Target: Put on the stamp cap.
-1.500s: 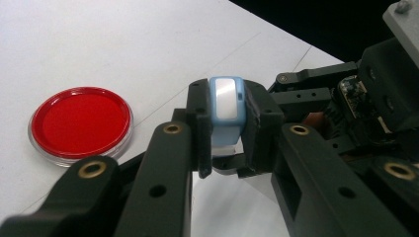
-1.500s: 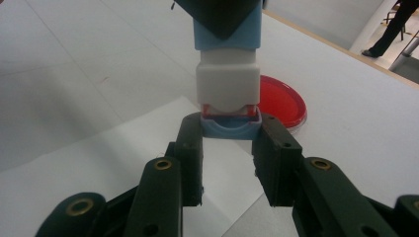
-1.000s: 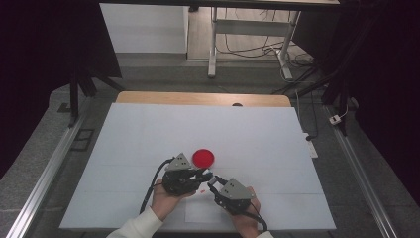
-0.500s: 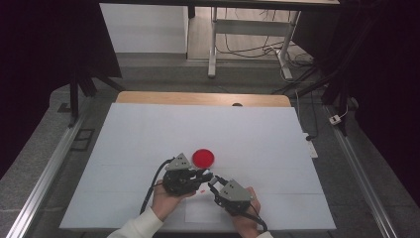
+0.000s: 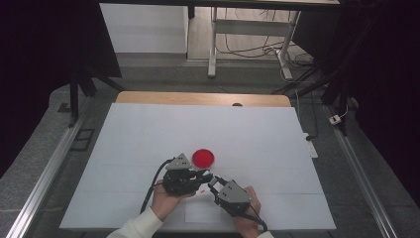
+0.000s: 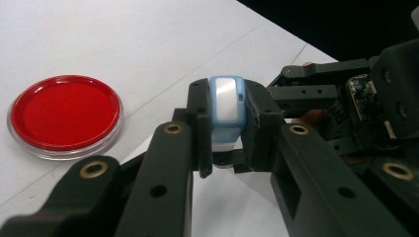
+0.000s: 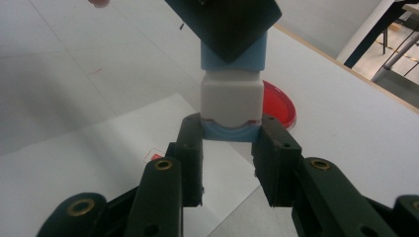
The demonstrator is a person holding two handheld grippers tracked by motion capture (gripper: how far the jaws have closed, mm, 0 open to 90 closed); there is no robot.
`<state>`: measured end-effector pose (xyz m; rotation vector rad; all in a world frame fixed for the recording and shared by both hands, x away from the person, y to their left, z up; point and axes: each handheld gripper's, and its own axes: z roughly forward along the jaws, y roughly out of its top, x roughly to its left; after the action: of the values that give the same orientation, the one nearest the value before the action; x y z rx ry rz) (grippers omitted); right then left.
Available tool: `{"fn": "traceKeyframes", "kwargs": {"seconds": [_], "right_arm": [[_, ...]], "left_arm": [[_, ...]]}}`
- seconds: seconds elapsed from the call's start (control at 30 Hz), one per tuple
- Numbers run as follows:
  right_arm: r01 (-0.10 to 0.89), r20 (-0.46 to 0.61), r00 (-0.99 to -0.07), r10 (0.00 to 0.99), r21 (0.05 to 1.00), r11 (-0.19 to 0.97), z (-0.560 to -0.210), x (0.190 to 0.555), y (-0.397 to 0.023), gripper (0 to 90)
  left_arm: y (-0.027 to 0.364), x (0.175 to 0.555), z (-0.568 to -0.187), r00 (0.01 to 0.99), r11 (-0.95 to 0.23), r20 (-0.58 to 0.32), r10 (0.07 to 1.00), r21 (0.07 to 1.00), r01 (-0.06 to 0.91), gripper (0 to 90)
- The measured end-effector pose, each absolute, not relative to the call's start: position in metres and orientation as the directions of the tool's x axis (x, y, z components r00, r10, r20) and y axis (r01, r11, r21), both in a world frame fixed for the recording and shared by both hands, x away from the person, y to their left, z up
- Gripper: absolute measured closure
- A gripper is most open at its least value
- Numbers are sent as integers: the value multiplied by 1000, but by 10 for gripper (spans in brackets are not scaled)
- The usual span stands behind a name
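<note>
The left gripper (image 6: 225,148) pinches the blue end of a small blue-and-white case (image 6: 226,101). The right gripper (image 7: 228,163) clamps the case's opposite blue end. A red dish (image 6: 65,114) lies beside the left gripper's jaws.

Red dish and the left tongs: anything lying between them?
Nothing: in the left gripper view, bare white table separates the red dish from the left tongs, shut on the blue-and-white block.
</note>
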<state>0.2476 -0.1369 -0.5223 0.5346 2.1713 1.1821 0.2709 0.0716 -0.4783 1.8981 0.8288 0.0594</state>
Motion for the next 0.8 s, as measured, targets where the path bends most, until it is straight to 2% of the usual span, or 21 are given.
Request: {"fn": "traceKeyframes", "kwargs": {"seconds": [0.4,0.8], "right_arm": [[38,-347,-737,580,836,548,-521,246,-137,654],[62,-327,-757,566,826,560,-521,251,-139,645]], "left_arm": [[68,270,-482,761,-250,-314,567,815,522,757],[69,271,-481,763,-252,-302,572,821,513,756]]}}
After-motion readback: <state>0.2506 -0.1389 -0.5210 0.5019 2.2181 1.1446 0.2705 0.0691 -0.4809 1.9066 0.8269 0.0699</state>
